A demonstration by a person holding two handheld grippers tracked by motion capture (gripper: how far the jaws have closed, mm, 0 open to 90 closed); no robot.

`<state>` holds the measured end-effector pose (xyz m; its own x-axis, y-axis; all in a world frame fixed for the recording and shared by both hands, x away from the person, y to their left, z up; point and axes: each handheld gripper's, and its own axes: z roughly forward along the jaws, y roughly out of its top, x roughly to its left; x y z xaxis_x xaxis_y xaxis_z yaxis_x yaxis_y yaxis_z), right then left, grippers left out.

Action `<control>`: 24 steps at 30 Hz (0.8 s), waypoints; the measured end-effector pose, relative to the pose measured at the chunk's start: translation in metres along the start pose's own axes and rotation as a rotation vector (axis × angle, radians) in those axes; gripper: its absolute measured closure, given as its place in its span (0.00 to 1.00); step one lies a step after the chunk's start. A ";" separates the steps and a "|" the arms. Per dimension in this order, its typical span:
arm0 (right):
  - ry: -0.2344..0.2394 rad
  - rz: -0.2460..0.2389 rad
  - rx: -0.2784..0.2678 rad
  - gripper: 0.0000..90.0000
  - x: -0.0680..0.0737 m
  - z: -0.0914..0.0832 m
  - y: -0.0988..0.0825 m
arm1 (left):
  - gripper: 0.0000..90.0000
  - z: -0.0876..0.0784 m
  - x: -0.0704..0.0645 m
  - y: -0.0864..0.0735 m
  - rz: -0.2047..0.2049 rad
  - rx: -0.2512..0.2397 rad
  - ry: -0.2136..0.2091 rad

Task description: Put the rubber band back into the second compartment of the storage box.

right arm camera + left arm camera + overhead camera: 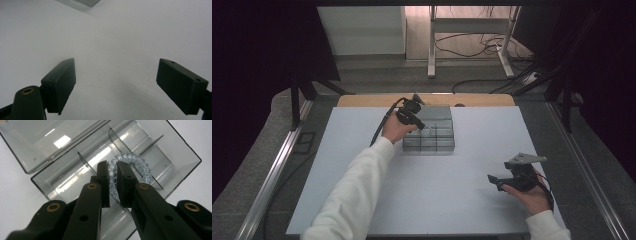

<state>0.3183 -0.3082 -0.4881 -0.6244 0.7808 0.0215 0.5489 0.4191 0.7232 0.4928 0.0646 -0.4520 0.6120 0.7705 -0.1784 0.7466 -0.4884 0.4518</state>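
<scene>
From the high view, my left gripper (424, 129) hangs over the clear plastic box (429, 134) that sits toward the far side of the white table (427, 195), nose tilted down into the middle of the compartments. My right gripper (493, 180) rests well away from the box, near the table's front right corner, with nothing near it.

In the left gripper view, my left gripper (113, 183) has its jaws pinched on a bracelet (132, 161) of clear beads. The near arc of the ring runs between the pads and the rest loops out beyond the tips, inside the box (175, 165), over its middle compartment between two thin dividers. The open lid (37, 140) lies flat just behind the box. To do this step well, I judge I should hold the pinch firm, keep the loop clear of the dividers, and move slowly so the stretchy ring does not snag or slip from the pads.

In the right gripper view, my right gripper (116, 85) stands wide open over bare table (125, 37), holding nothing; a corner of the box (86, 2) peeks in at the top.
</scene>
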 end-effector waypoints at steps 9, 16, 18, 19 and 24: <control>0.000 0.001 -0.003 0.19 0.000 0.000 0.000 | 0.91 0.009 0.003 0.008 -0.013 -0.006 0.011; -0.001 0.000 -0.003 0.19 0.000 0.000 0.000 | 0.91 0.017 0.005 0.014 -0.014 -0.015 0.036; -0.001 0.000 -0.004 0.19 0.000 0.000 0.000 | 0.91 0.019 0.006 0.015 -0.017 -0.019 0.042; 0.000 0.000 -0.004 0.19 0.000 -0.001 0.000 | 0.91 0.020 0.006 0.016 -0.017 -0.019 0.043; -0.003 0.001 -0.003 0.19 -0.001 -0.001 0.000 | 0.91 0.024 0.008 0.018 -0.022 -0.025 0.052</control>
<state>0.3180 -0.3094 -0.4878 -0.6222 0.7826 0.0203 0.5478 0.4167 0.7255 0.5173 0.0523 -0.4658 0.5803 0.8017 -0.1431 0.7526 -0.4608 0.4704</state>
